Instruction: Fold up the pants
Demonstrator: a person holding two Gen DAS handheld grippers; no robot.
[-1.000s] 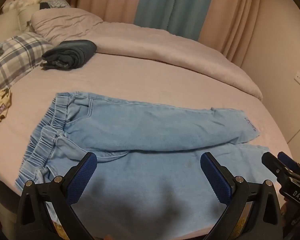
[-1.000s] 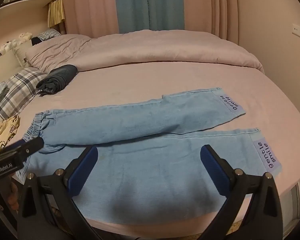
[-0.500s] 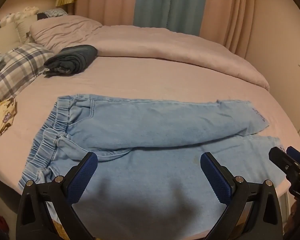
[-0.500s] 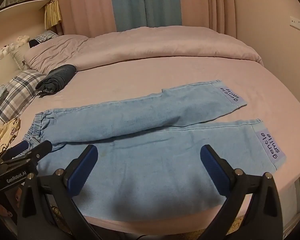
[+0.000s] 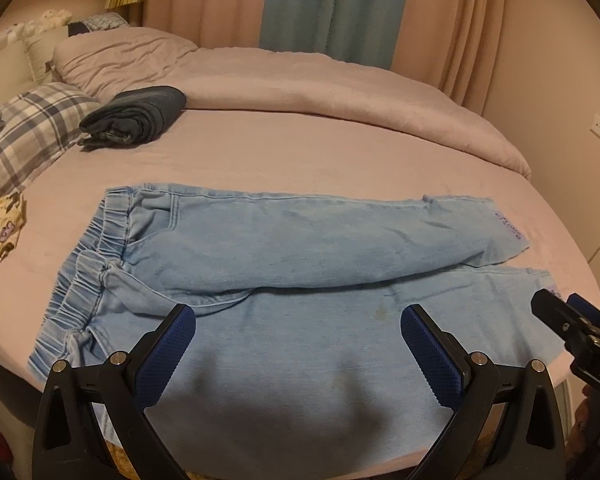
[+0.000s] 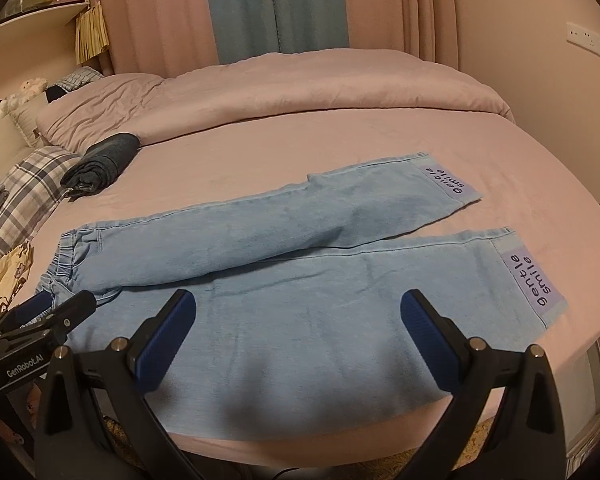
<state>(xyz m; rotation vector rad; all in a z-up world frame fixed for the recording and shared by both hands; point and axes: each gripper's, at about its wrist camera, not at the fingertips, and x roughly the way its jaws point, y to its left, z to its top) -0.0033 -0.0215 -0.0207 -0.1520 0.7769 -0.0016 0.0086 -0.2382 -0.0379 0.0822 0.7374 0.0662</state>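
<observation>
Left wrist view: pants (image 5: 300,264) lie flat on the bed (image 5: 320,152), light blue denim, waistband (image 5: 88,264) at left, cuffs at right. Far leg is angled over the near one at the crotch. Left gripper (image 5: 298,344) hangs above the near leg, just past the bed's front edge, its blue pads (image 5: 166,354) spread wide, holding nothing and not touching the cloth (shadow falls on the denim under it). A brownish spot shows on the near leg between the pads. The right gripper's tip (image 5: 568,320) pokes in at the right edge by the near cuff. Dark folded garment (image 5: 134,120) sits well behind, near a plaid pillow (image 5: 28,132).

Right wrist view: same pants (image 6: 284,264), seen more from the cuff end. Only here are the purple cuff patches (image 6: 530,280) readable, "gentle smile". Right gripper (image 6: 298,334) sits over the near leg, fingers (image 6: 430,338) wide apart, empty, clear of the fabric. The left gripper (image 6: 56,312) appears at the left near the waistband; from this side I cannot tell its spread. Duvet (image 6: 300,84) is bunched along the far side, curtains (image 6: 276,4) behind.
</observation>
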